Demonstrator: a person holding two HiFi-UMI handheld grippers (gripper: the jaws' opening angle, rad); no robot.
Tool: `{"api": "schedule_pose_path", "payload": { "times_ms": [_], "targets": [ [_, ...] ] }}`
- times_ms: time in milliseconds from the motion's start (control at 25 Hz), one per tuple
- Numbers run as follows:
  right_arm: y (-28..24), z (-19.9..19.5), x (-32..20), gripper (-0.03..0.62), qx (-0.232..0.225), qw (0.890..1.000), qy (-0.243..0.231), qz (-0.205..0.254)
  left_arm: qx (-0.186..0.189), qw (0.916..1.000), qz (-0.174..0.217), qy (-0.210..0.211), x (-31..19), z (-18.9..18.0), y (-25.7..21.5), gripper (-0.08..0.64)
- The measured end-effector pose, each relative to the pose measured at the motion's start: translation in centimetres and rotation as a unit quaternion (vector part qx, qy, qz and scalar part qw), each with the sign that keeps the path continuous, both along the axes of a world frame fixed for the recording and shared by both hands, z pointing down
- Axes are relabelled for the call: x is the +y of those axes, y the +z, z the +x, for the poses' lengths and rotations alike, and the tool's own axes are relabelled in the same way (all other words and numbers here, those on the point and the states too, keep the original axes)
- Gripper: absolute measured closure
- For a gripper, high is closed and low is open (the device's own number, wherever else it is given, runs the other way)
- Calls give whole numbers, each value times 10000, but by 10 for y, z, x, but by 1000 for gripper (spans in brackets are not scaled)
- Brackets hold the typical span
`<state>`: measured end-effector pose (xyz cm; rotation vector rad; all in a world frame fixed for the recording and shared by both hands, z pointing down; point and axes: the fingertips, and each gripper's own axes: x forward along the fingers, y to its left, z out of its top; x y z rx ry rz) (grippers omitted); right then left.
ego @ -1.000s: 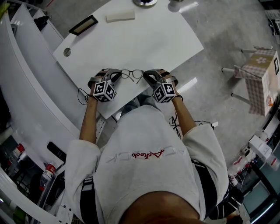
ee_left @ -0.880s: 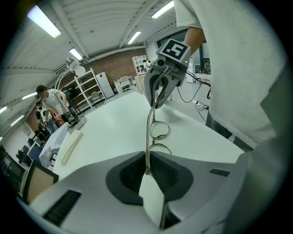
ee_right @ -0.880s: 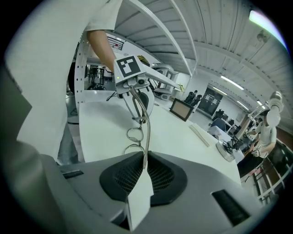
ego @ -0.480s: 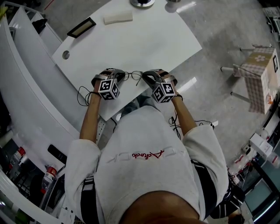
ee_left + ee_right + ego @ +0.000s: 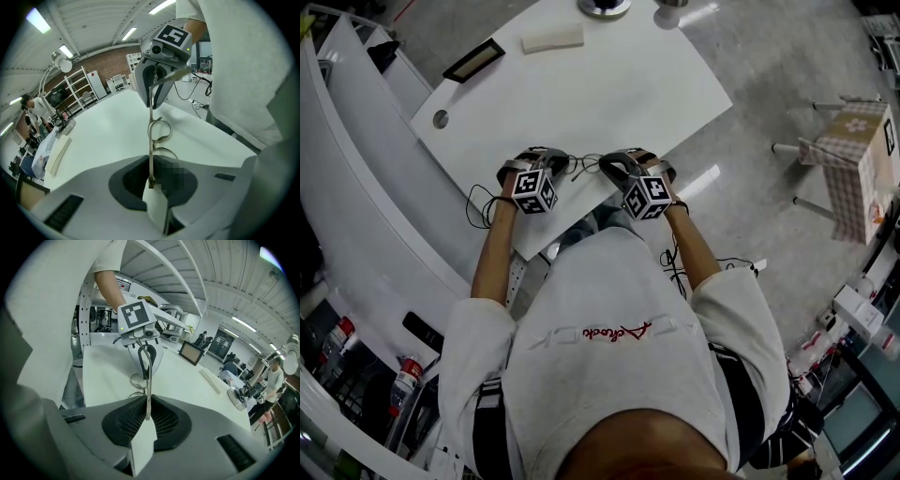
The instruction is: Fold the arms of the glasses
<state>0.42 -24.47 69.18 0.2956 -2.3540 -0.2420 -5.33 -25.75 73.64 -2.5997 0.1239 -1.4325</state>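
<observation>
Over white table [image 5: 581, 84], thin wire-rimmed glasses [image 5: 584, 165] hang between left gripper [image 5: 556, 161] and right gripper [image 5: 610, 165], each clamped on one arm.

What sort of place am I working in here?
Probably a lab or workshop rather than a home: a large white worktable, white metal shelving racks against a red brick wall, and long ceiling strip lights.

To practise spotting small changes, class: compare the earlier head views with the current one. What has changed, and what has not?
The left gripper moved inward toward the right gripper, narrowing the gap, so the glasses between them look more bunched. Nothing was grasped or released: each gripper stays shut on an arm of the glasses.
</observation>
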Motion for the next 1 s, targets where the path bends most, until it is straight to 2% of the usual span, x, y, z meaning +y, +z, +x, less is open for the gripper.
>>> {"api": "schedule_pose_path", "payload": {
  "times_ms": [320, 480, 640, 760, 1000],
  "targets": [
    [10, -18, 0, 551, 198, 9994, -151, -237, 254, 9995, 47, -157, 3, -11, -11, 474],
    [16, -23, 0, 577, 349, 9987, -271, -242, 487, 9973, 104, -533, 4, -25, -22, 472],
    [23, -28, 0, 577, 430, 9980, -326, -324, 632, 9906, 116, -1206, 4, -47, -28, 474],
    [29, -32, 1, 577, 525, 9973, -391, -339, 751, 9820, 123, -1730, 2, -64, -31, 472],
    [36, -36, 7, 577, 706, 9959, -441, -345, 1067, 9681, 317, -2246, -9, -68, -49, 472]
  ]
}}
